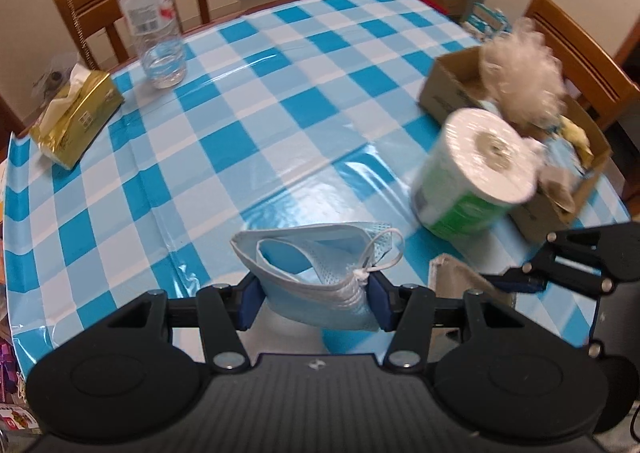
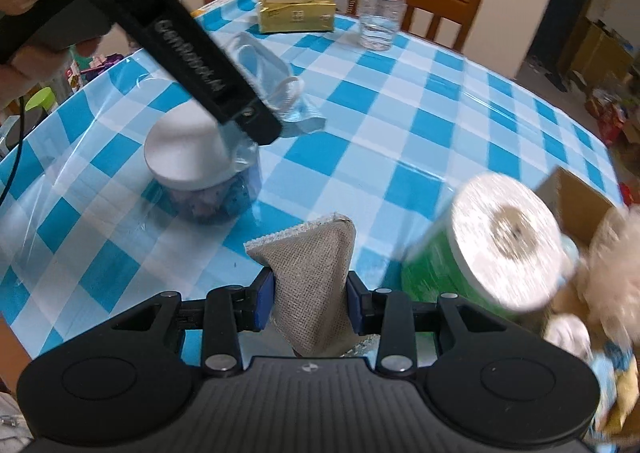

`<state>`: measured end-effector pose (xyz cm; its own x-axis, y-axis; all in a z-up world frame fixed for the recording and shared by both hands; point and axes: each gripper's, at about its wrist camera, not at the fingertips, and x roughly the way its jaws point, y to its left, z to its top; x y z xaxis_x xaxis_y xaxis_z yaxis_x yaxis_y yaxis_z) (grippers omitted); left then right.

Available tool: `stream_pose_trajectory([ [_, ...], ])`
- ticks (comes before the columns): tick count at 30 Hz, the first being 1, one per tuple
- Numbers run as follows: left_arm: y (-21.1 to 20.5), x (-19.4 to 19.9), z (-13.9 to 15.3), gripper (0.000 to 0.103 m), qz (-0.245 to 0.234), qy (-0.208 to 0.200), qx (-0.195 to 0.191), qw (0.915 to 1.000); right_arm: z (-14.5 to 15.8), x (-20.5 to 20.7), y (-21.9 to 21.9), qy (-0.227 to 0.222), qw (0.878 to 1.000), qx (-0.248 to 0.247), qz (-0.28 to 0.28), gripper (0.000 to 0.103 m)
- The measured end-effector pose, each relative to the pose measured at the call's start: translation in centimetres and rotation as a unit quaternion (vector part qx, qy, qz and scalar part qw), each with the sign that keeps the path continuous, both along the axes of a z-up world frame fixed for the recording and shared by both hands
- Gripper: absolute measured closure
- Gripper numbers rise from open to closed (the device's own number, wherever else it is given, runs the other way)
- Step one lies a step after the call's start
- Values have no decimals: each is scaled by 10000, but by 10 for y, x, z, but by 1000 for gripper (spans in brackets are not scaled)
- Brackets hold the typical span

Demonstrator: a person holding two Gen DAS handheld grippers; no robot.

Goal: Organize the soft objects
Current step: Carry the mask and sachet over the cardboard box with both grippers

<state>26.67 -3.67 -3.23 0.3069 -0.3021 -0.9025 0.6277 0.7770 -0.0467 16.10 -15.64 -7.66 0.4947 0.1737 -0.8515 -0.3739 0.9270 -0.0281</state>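
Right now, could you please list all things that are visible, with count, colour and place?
face mask: one, light blue, between the left gripper's pads
sponge: one, grey-beige, between the right gripper's pads
paper roll: one, white with green wrap, beside the box
cardboard box: one, brown, table's right edge, holding a fluffy toy
tissue pack: one, gold, far left
water bottle: one, clear, near the far chairs
jar: one, clear with white lid, under the left gripper
tablecloth: one, blue-white checks
left gripper: black
right gripper: black
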Motion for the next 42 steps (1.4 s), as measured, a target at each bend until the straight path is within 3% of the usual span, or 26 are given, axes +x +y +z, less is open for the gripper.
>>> stream_pose_trajectory([
  [11,-14,-60,15,50,-674,-114,-219,9974,15,-51,-30,63,9963,28,-857,61],
  [23,-72,-99,32,50,-515,-164,-335,9980,35,-78,-109,-195,9963,73,-830,61],
  [32,-149,-110,36,50,-350,-233,-454,9981,44,-80,-199,-509,9945,-76,-910,61],
  [42,-212,-107,29,50,-370,-274,-498,9977,40,-49,-286,-827,9874,-325,-1310,61],
])
